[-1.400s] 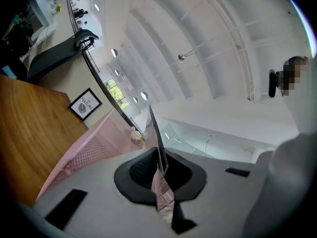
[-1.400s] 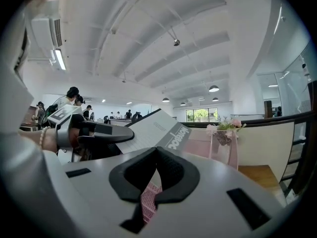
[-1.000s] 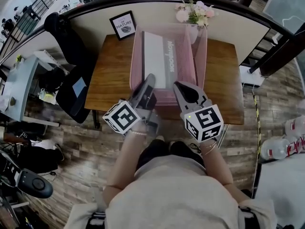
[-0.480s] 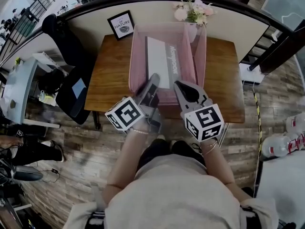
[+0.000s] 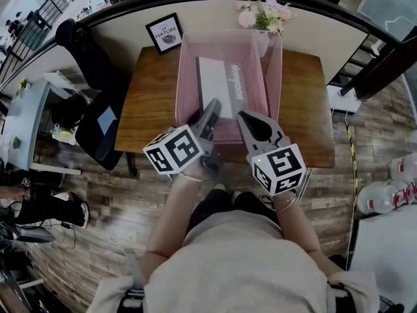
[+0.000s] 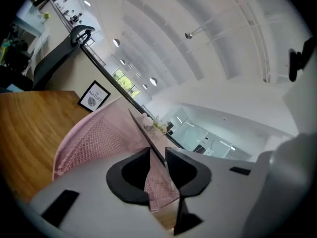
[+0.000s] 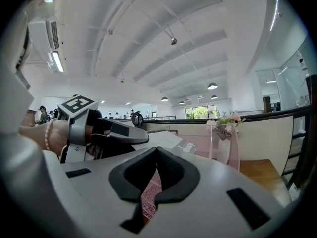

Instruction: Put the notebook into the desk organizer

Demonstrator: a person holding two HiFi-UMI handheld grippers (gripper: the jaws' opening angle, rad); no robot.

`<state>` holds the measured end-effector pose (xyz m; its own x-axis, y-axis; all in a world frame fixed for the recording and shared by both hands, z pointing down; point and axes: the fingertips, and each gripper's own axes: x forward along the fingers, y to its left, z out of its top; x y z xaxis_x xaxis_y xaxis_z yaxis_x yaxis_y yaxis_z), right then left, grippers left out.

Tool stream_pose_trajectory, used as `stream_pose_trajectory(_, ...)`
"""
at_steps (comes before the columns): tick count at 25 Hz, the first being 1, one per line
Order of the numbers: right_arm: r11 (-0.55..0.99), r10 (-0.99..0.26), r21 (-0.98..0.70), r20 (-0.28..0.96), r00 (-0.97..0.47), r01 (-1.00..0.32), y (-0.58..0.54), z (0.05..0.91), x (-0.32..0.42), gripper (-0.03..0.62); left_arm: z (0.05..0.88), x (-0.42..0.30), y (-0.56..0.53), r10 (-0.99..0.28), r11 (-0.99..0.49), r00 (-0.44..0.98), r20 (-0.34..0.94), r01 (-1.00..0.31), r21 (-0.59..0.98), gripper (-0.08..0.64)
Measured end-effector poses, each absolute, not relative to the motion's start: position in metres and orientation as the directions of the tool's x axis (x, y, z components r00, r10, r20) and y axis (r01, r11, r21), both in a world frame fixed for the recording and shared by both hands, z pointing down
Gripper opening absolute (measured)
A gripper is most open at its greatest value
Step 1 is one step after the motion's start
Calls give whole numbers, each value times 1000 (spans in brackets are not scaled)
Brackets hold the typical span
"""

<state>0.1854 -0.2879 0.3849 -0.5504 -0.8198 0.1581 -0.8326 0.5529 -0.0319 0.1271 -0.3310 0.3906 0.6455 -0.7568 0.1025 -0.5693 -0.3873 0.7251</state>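
Note:
A pink mesh desk organizer (image 5: 187, 77) stands on the wooden table (image 5: 151, 109). The white and grey notebook (image 5: 218, 87) lies inside it, leaning toward the back. My left gripper (image 5: 212, 107) sits at the organizer's near left rim. Its jaws are opening, with the thin pink mesh wall (image 6: 158, 177) between them and a gap showing on each side. In the left gripper view the left gripper (image 6: 157, 155) looks along that wall. My right gripper (image 5: 242, 117) is at the near right rim. In its own view the right gripper (image 7: 156, 155) has its tips together over pink mesh (image 7: 148, 195).
A framed print (image 5: 167, 33) and a vase of flowers (image 5: 264, 15) stand at the table's back edge. A dark chair with a bag (image 5: 98, 119) is by the table's left side. The table's near edge is just under both grippers.
The notebook has sunk lower into the organizer. My left gripper has shifted a little right and its jaws have parted. The right gripper has stayed put.

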Motion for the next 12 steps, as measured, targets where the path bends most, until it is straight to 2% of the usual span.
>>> stream_pose_trajectory(7, 560, -815, -36, 160, -557, -828, -292, 384, 190, 12, 393, 134, -328, -746, -414, 646, 165, -643, 644, 205)
stream_pose_trajectory(12, 560, -813, -34, 168, -557, -828, -292, 386, 189, 12, 392, 134, -327, -743, -421, 647, 169, -649, 634, 318)
